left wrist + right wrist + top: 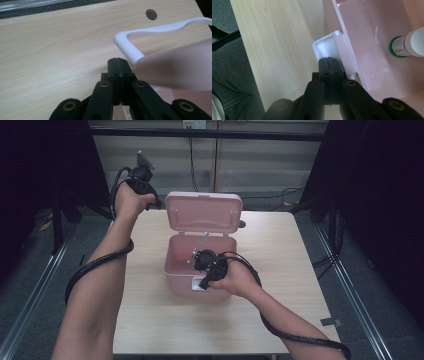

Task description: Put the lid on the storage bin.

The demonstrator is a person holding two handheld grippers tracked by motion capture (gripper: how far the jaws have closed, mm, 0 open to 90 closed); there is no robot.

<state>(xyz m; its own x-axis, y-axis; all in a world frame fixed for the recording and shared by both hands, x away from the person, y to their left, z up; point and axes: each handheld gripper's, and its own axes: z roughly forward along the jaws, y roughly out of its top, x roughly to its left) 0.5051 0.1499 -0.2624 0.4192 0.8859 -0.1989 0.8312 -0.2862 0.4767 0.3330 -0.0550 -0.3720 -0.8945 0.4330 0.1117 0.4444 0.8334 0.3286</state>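
A pink box (176, 270) stands open in the middle of the wooden table (280, 270), its lid (204, 212) upright behind it. My left gripper (154, 204) is shut and empty beside the lid's left edge. In the left gripper view the closed tips (117, 61) sit just short of the lid's white handle (155, 31). My right gripper (205, 281) is shut and empty at the box's front wall. Its tips (329, 61) rest against the white latch (325, 46). A white bottle with a green band (409, 42) lies inside the box.
A round hole (151, 14) pierces the table behind the lid. Dark curtains and metal rails flank the table. Cables trail from both grippers along the forearms. The table's near edge (254, 82) lies just left of the right gripper.
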